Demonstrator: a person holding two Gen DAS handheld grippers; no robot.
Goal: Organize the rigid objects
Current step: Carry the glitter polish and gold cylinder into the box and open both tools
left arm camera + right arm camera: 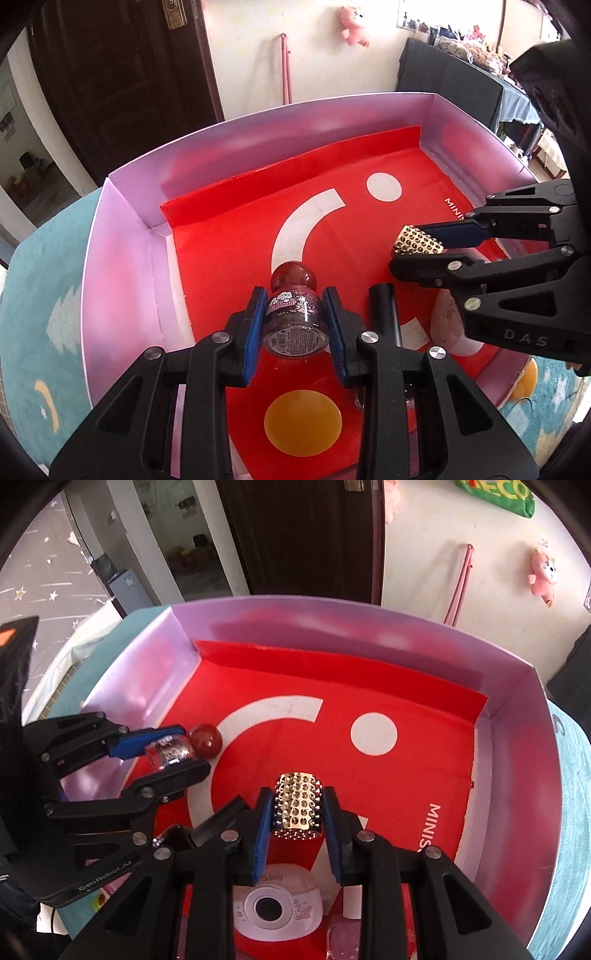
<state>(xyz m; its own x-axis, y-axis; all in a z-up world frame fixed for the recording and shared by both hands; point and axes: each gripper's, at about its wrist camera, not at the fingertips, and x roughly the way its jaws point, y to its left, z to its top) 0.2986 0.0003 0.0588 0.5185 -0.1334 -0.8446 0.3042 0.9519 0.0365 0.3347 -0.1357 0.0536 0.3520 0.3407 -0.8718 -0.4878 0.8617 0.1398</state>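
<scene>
My left gripper [293, 325] is shut on a small glitter bottle [295, 321] with a round dark-red cap, held over the red floor of a pink-walled box [122, 236]. From the right wrist view the same bottle [171, 753] hangs in the left gripper [173, 751] near the box's left wall. My right gripper [299, 810] is shut on a gold studded cylinder [297, 803], above the box floor near its middle. In the left wrist view the studded cylinder [417, 242] shows in the right gripper [419, 243] at the right.
Inside the box [517, 775], under the right gripper, lie a white and pink toy camera [273, 904], a white stick [352, 901] and a clear pink case [343, 939]. A black tube [386, 310] and a pale pink item [448, 321] lie near the front. The box stands on a teal cloth [37, 295].
</scene>
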